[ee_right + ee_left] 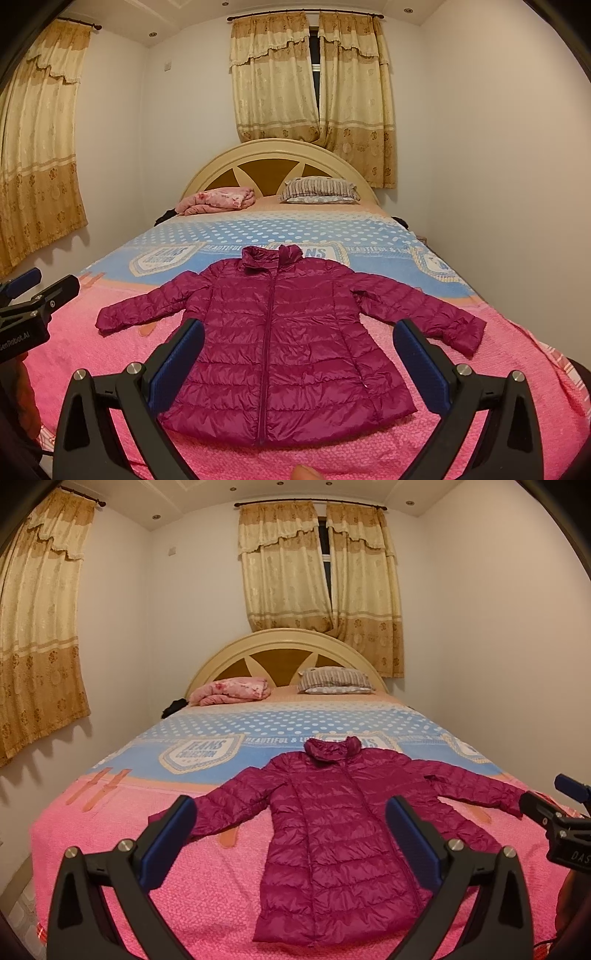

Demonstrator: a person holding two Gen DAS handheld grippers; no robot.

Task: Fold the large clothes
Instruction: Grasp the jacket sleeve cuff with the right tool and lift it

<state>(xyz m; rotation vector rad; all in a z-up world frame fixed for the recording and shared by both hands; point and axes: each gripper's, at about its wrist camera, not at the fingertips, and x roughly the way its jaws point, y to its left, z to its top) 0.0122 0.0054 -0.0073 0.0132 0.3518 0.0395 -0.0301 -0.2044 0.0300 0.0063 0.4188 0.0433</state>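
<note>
Both claws hover low over the foot of the bed [110, 849], each with its two fingers spread wide and nothing between them. Blue pads line the inner faces of the fingers [168, 840]. The left claw [291, 834] sits before the lower half of a magenta quilted jacket [332, 830]; the right claw [299, 358] faces the same jacket from slightly further right, and each claw shows at the edge of the other's view.

That jacket lies flat and unfolded on the pink end of the bedspread, front up, zip closed, collar pointing toward the headboard [280, 155] and hem nearest the cameras. Its two sleeves stretch out to either side, angled slightly down toward the hem. Neither claw touches the fabric.

Further up, the bedspread turns blue with white dots and printed badges. At the head of the bed rest a folded pink floral blanket [218, 199] on the left and a striped pillow [317, 190] on the right. Cream and gold curtains [306, 74] hang behind the headboard, and more on the left wall.
</note>
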